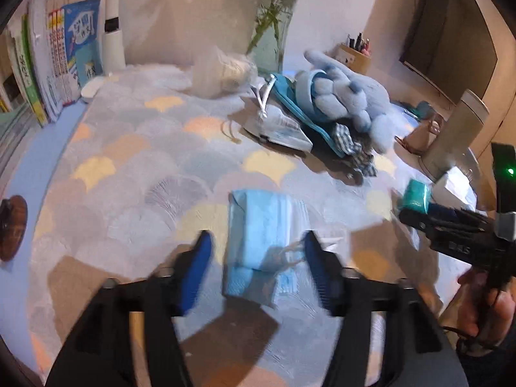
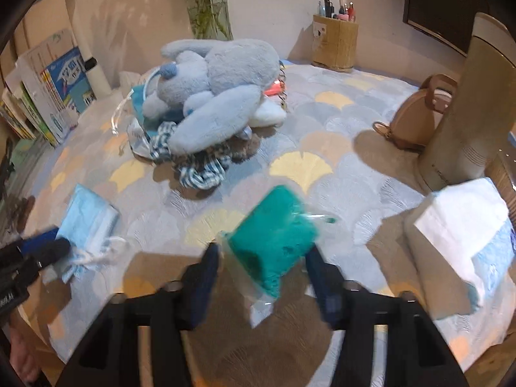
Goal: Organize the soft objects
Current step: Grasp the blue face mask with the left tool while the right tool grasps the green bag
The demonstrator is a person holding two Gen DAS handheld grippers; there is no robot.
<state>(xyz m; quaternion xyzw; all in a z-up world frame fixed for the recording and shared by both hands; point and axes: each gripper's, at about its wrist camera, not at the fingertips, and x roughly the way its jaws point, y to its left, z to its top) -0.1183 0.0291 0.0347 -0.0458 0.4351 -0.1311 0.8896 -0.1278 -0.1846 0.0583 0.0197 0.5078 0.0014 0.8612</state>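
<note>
My left gripper (image 1: 256, 245) is open, its blue pads on either side of a folded light-blue face mask (image 1: 261, 235) lying on the patterned mat; the mask also shows in the right wrist view (image 2: 88, 222). My right gripper (image 2: 262, 258) is open around a teal soft packet in clear wrap (image 2: 274, 242), which looks blurred; the packet also shows in the left wrist view (image 1: 416, 195). A blue plush rabbit (image 2: 213, 93) lies on a pile of checked cloth (image 2: 196, 167) and pouches at mid-mat.
Books (image 1: 54, 64) stand at the left edge. A glass vase (image 1: 274, 29), a pen holder (image 2: 335, 42), a tan bag (image 2: 416, 119), a beige cylinder (image 2: 471, 103) and white tissues (image 2: 461, 225) ring the mat. A wooden coaster (image 1: 13, 225) sits far left.
</note>
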